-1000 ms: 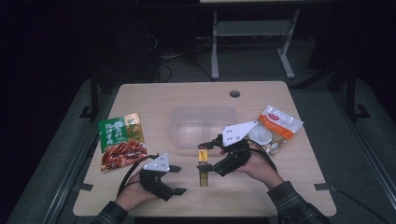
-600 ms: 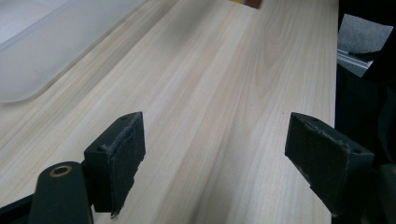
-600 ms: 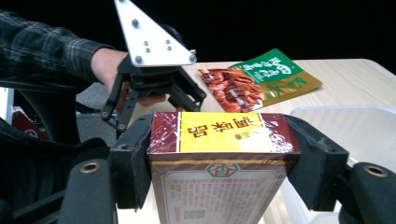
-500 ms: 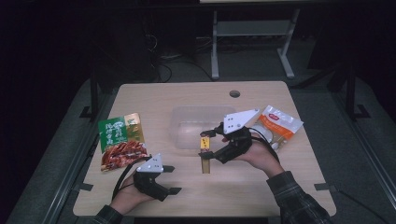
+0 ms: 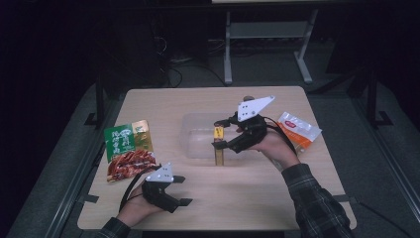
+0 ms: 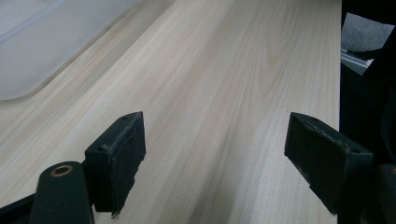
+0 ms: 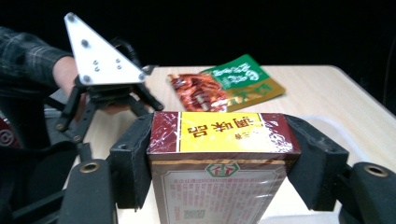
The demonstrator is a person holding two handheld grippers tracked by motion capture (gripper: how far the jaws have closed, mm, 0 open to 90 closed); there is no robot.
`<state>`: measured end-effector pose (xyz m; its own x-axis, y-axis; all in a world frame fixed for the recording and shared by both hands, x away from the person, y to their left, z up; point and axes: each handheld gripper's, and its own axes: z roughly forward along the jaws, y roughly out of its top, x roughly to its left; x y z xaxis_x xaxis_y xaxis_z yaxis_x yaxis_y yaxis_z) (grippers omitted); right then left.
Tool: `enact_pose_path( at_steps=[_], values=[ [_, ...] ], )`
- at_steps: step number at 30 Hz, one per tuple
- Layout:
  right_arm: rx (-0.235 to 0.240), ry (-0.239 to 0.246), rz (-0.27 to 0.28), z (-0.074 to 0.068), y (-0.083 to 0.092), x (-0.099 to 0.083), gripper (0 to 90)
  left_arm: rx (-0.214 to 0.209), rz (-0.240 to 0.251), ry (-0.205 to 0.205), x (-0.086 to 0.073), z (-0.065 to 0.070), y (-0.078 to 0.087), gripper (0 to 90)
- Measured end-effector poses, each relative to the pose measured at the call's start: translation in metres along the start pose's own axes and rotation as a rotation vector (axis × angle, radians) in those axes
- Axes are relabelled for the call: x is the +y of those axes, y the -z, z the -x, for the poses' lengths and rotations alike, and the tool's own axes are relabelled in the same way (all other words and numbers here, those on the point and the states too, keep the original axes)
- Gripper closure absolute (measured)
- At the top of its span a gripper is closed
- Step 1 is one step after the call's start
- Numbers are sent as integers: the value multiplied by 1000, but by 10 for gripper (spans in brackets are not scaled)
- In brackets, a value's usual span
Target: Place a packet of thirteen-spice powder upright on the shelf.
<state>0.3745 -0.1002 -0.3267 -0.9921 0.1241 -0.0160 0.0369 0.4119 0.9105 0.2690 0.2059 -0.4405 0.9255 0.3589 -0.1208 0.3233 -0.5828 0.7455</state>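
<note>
My right gripper (image 5: pixel 218 135) is shut on a tall brown box with a yellow label (image 5: pixel 218 153), held upright above the table. The box hangs at the front wall of a clear plastic container (image 5: pixel 195 136). In the right gripper view the box (image 7: pixel 219 163) sits squarely between both pads. My left gripper (image 5: pixel 184 190) rests low near the table's front edge, open with nothing between its fingers. In the left gripper view its jaws (image 6: pixel 215 135) stand wide over bare wood, with the container's corner (image 6: pixel 37 42) at the upper left.
A green and red snack packet (image 5: pixel 128 148) lies at the table's left; it also appears behind the box (image 7: pixel 224 84). An orange and white packet (image 5: pixel 298 130) lies at the right, behind the right hand. The table's front edge (image 5: pixel 218 227) is close to the left hand.
The right gripper has lifted the box and carried it away from the person, up to the container's front wall. The left gripper has stayed where it was.
</note>
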Motion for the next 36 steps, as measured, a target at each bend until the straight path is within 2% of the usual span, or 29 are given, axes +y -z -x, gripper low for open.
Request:
enact_pose_path(
  at_steps=[4, 10, 11, 13, 21, 26, 36],
  values=[
    [-13, 13, 2, 12, -1, 2, 316, -1, 1, 1, 0, -1, 0, 202],
    [-9, 5, -8, 29, -4, 1, 316, -6, -3, 4, -1, -1, 0, 202],
    [-21, 16, 22, 36, -5, -1, 316, -6, 0, 8, -1, -1, -1, 202],
    [-22, 2, 41, 42, -6, -4, 316, -7, 0, 8, -2, -2, -1, 202],
    [-37, -22, 52, 63, -11, -20, 316, 3, 2, 21, -6, -1, 2, 202],
    [-46, -33, 68, 71, -12, -26, 316, 21, -5, 33, -13, 3, 7, 202],
    [-19, -34, 84, 80, -15, -36, 316, 48, 1, 70, -26, 9, 16, 201]
  ],
)
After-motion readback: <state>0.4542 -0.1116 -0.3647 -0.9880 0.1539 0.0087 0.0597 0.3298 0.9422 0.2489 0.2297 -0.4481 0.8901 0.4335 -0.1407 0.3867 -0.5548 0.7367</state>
